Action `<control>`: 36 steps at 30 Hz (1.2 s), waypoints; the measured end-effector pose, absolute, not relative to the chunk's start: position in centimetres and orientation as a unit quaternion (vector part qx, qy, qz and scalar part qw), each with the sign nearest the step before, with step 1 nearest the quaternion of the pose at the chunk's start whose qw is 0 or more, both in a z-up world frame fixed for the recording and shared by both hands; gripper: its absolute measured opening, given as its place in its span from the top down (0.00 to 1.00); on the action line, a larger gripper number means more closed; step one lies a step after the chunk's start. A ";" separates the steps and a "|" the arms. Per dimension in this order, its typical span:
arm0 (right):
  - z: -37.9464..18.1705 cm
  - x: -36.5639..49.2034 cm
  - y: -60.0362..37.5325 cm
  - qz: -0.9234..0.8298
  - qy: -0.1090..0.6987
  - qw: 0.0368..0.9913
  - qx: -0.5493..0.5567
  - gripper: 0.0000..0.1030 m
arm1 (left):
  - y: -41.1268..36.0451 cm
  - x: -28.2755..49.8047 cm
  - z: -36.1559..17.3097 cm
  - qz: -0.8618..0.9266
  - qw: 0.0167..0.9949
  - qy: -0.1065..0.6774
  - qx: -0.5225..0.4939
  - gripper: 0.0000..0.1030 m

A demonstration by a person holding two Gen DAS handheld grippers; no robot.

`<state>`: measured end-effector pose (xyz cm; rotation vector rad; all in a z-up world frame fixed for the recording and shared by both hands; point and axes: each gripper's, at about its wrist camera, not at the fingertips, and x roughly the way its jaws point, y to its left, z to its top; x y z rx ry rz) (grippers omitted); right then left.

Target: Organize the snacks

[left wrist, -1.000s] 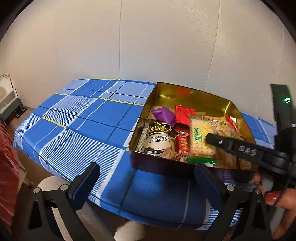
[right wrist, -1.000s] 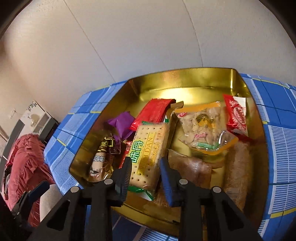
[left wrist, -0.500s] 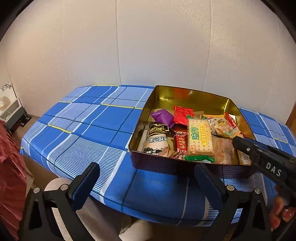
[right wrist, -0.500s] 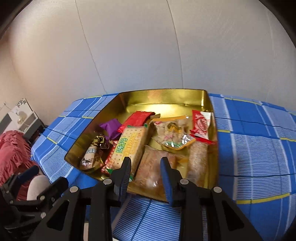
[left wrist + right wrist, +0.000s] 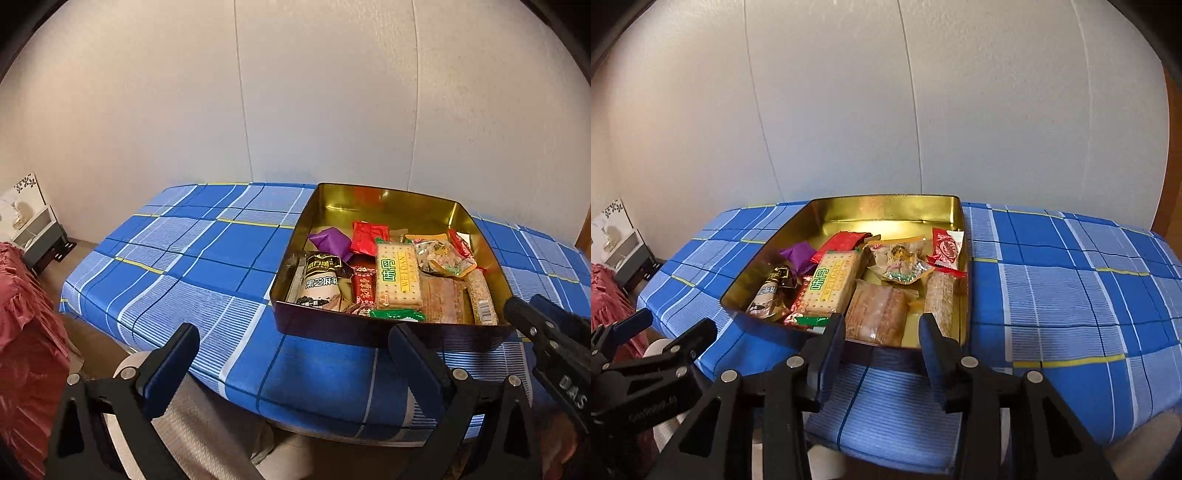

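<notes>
Centrally in both wrist views, a gold-lined tin [image 5: 886, 212] sits on a table covered with a blue plaid cloth [image 5: 1071, 288], packed with wrapped snacks. In the right wrist view, a cracker packet [image 5: 833, 282] printed in yellow and green lies at the tin's middle, with a purple wrapper [image 5: 798, 254] and a red packet [image 5: 844, 240] toward the upper left of it, a black-and-cream sachet [image 5: 772, 291] at the lower left, a clear bag of mixed pieces [image 5: 899, 262] just right of centre, a red-and-white candy wrapper [image 5: 945, 247] against the right wall, a brown pastry pack [image 5: 879, 314] at the near edge and a long grain bar [image 5: 940, 295] beside it.

At the bottom of that frame the right gripper [image 5: 882, 339] hovers over the cloth just short of the tin's near wall; its jaws are opening, narrowly apart, with nothing between them. The left gripper [image 5: 295, 362], at the bottom of the left wrist view, stands wide apart and empty above the table's near edge, left of the tin [image 5: 369, 332]. Its black frame also shows at the lower left of the right wrist view.

A pale panelled wall [image 5: 295, 92] fills the background. A red fabric [image 5: 26, 332] hangs at the far left edge, with a small white shelf unit [image 5: 33, 225] behind it.
</notes>
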<state>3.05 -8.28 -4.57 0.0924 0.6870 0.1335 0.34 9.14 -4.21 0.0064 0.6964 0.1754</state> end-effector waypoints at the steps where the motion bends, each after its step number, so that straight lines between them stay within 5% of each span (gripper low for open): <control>1: -4.4 2.6 -8.3 0.065 0.332 0.940 0.043 0.59 | 9.2 0.2 -4.1 0.084 0.936 0.342 0.002 0.00; 36: -3.4 0.3 -8.1 0.071 0.310 0.947 0.039 0.59 | 8.2 -1.7 -2.9 0.056 0.941 0.334 0.008 0.00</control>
